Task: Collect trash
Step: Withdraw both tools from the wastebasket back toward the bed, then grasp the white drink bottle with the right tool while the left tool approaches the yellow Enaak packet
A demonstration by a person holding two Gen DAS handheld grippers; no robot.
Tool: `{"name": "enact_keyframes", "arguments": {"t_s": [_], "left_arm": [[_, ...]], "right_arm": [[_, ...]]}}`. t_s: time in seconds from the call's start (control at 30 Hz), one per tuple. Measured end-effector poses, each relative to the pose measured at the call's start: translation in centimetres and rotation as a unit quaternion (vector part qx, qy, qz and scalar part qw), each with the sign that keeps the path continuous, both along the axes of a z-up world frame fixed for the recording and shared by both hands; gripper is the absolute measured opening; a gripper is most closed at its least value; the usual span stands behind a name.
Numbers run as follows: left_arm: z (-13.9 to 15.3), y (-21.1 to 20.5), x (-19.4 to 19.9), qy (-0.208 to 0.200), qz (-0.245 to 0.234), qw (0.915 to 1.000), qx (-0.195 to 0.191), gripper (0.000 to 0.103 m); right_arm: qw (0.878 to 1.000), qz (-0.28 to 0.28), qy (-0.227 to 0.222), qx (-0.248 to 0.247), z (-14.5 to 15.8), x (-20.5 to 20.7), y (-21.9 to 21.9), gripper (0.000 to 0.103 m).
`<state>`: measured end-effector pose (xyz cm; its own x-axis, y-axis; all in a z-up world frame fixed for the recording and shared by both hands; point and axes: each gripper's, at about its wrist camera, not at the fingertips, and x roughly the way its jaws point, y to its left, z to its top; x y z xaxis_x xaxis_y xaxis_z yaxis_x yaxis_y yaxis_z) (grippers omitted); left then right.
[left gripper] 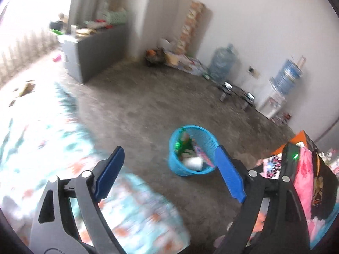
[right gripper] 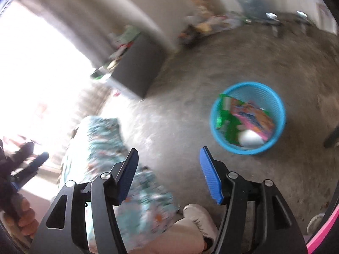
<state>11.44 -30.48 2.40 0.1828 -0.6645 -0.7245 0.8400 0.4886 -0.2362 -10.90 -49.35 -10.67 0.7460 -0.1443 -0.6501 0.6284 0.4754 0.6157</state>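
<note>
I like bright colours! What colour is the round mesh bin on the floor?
The round mesh bin is bright blue, clearest in the right wrist view.

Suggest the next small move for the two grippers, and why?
Probably swing back toward the patterned bedding to look for another piece. Both the left gripper and the right gripper have open jaws with nothing between them, and the blue basket on the floor already holds wrappers and a white cup. No loose trash shows clearly; the frames are blurred.

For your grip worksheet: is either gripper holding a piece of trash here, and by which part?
Nothing is held. The left gripper and right gripper both stand open with only floor between their fingers; the trash lies in the blue basket.
</note>
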Motion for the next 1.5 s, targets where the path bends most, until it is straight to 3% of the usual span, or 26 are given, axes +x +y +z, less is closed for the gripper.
{"name": "enact_keyframes", "arguments": {"t_s": [0.2,0.37,0.57,0.77,1.0,1.17,1.3,1.5], "left_arm": [[0.6,14.0,1.3,-0.034,0.107,0.9933,-0.027,0.083],[-0.6,25.8,2.3,-0.034,0.222,0.9739,-0.035,0.083],[-2.5,35.1,2.7,-0.040,0.312,0.9487,-0.035,0.083],[-4.2,39.6,3.7,-0.041,0.358,0.9318,-0.047,0.083],[-5.5,42.6,6.4,-0.032,0.390,0.9174,-0.072,0.083],[-6.1,45.5,9.9,0.010,0.426,0.8986,-0.103,0.081],[-7.0,46.2,13.2,0.048,0.433,0.8930,-0.115,0.069],[-9.9,45.9,16.8,0.106,0.441,0.8850,-0.107,0.049]], "right_arm": [[0.996,0.085,-0.017,-0.017,3.8,4.0,4.9,0.063],[0.989,0.144,-0.019,-0.015,5.0,7.0,8.7,0.063],[0.977,0.215,-0.005,0.000,5.3,11.4,13.6,0.063],[0.956,0.291,-0.006,0.032,5.5,16.3,19.0,0.063],[0.925,0.361,-0.019,0.121,4.0,22.4,25.8,0.063],[0.902,0.392,-0.031,0.178,3.4,26.6,30.6,0.063],[0.903,0.370,-0.012,0.216,1.9,28.9,33.0,0.064],[0.920,0.301,0.000,0.251,-0.3,30.8,34.3,0.068]]}}
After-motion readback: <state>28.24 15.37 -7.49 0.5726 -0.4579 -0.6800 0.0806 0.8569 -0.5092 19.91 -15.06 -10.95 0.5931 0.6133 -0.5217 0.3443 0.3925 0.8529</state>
